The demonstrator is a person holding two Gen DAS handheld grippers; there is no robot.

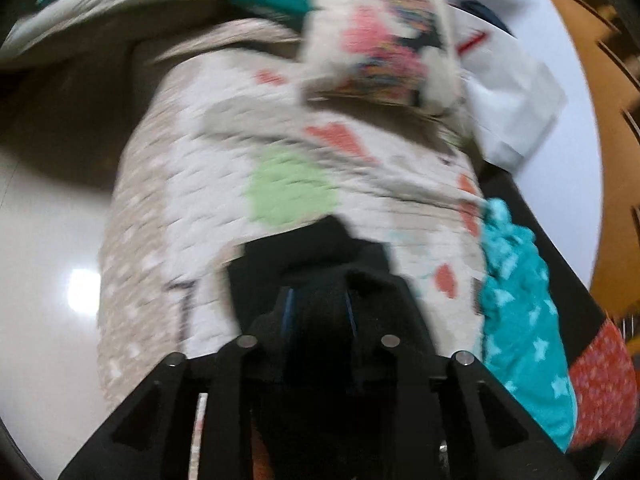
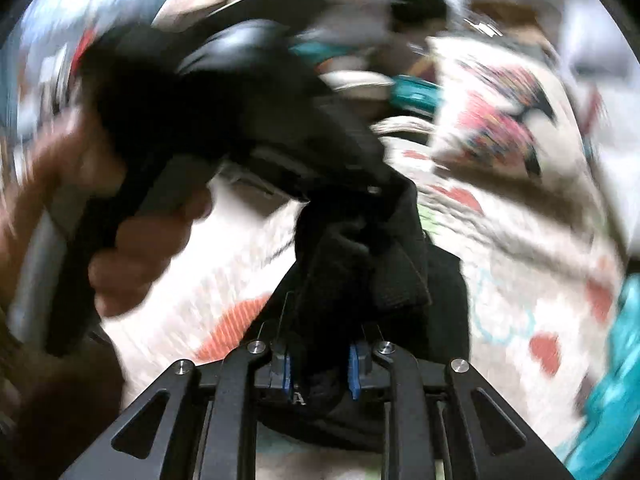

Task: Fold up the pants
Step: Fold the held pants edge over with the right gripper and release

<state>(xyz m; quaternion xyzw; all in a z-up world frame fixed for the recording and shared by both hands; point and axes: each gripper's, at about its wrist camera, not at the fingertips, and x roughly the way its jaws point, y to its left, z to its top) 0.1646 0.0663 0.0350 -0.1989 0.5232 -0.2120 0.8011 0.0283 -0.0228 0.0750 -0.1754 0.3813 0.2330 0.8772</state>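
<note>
Gripping black pants (image 1: 316, 264) in both clamped jaws above a quilt (image 1: 192, 184), teal cloth (image 1: 520, 320) beside.

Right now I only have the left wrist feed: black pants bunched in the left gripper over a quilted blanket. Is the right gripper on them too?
Observer: Yes. In the right wrist view the right gripper is shut on the black pants.
Operator: Where's the left gripper relative to it?
Observer: The left gripper comes in from upper left, gripping the same bunch just beyond the right one.
Operator: Can you see the hand?
Observer: Yes, the person's left hand wraps the handle; your feed never shows it.
</note>
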